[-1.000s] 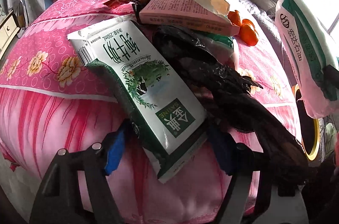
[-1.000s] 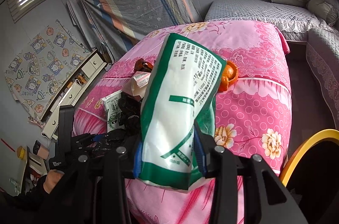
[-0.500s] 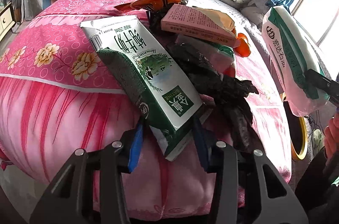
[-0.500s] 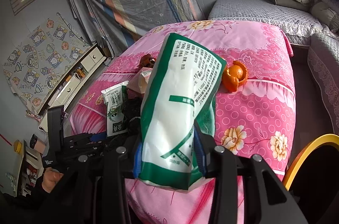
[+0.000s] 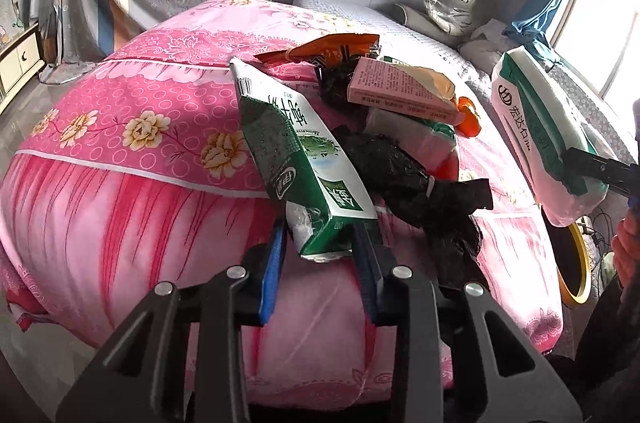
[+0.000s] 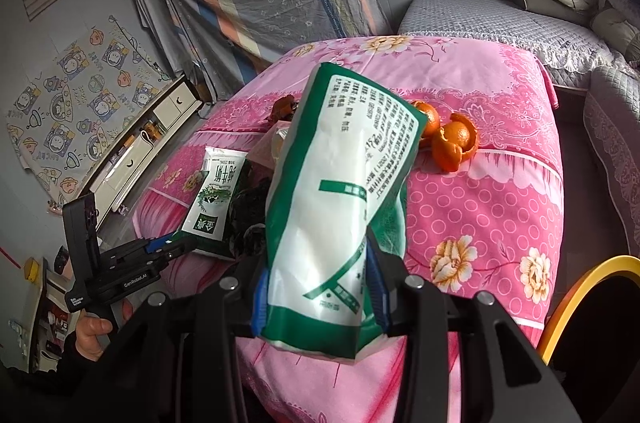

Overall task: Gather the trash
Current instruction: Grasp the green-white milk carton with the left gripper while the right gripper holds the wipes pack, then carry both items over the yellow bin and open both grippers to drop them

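Carton [image 5: 304, 159] green-white, crumpled, gripped by left tongs [image 5: 320, 255] | right tongs [image 6: 320, 295] clamp white-green bag [image 6: 340, 191], contents unclear

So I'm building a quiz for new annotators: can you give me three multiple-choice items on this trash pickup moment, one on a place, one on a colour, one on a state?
1. Where do the orange peels lie?
A. on the pink bedspread
B. inside the yellow-rimmed bin
C. on the floor

2. What colours are the milk carton?
A. red and black
B. green and white
C. blue and yellow

3. What is the right gripper doing?
A. hanging open with nothing in it
B. shut on the pink box
C. shut on the white and green bag

Answers:
1 A, the peels rest on the bedspread beyond the held bag.
2 B, the carton between the left gripper fingers is green with white panels.
3 C, both blue pads press the bag's lower end.
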A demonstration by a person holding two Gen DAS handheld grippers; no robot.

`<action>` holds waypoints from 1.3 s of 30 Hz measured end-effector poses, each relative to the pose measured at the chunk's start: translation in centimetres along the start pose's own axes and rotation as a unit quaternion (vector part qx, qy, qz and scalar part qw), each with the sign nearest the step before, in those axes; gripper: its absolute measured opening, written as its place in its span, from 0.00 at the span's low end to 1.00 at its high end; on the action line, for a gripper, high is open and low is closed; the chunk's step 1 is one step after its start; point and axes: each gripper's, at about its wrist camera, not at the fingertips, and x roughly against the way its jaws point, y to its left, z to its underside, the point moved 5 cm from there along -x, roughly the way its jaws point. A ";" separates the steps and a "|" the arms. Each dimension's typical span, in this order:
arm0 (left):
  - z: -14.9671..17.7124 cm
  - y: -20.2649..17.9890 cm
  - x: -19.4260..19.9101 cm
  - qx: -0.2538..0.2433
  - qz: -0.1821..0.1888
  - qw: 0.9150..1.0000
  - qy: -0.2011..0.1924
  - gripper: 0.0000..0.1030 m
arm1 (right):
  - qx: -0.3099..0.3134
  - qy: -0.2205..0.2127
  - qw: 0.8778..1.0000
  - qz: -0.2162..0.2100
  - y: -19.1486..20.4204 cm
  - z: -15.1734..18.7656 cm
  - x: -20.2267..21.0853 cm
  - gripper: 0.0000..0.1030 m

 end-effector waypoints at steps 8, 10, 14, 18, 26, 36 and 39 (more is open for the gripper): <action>-0.5 0.0 -0.2 -0.034 0.005 0.999 0.013 0.78 | 0.002 0.009 1.000 -0.008 0.3 0.1 -0.7 0.36; -1.0 0.0 -0.7 -0.036 0.005 0.999 0.019 0.78 | 0.002 0.010 1.000 -0.009 0.4 0.1 -0.9 0.36; -2.2 1.0 -2.2 -0.018 0.004 0.999 0.042 0.82 | 0.003 0.015 1.000 -0.010 0.4 0.3 -1.2 0.36; -3.3 0.5 -4.1 -0.028 -0.019 0.996 0.077 0.85 | 0.000 0.016 1.000 -0.012 0.3 0.2 -1.4 0.37; -4.5 1.1 -7.1 -0.023 -0.080 0.989 0.119 0.63 | -0.005 0.017 1.000 -0.013 -0.3 0.3 -1.3 0.37; -5.0 -1.4 0.2 -0.049 -0.099 0.994 0.019 0.53 | -0.013 -0.013 1.000 -0.005 -1.7 0.4 1.1 0.37; -5.7 -4.9 2.6 -0.088 -0.093 0.991 -0.026 0.53 | -0.028 -0.022 0.999 -0.003 -2.9 0.5 2.1 0.36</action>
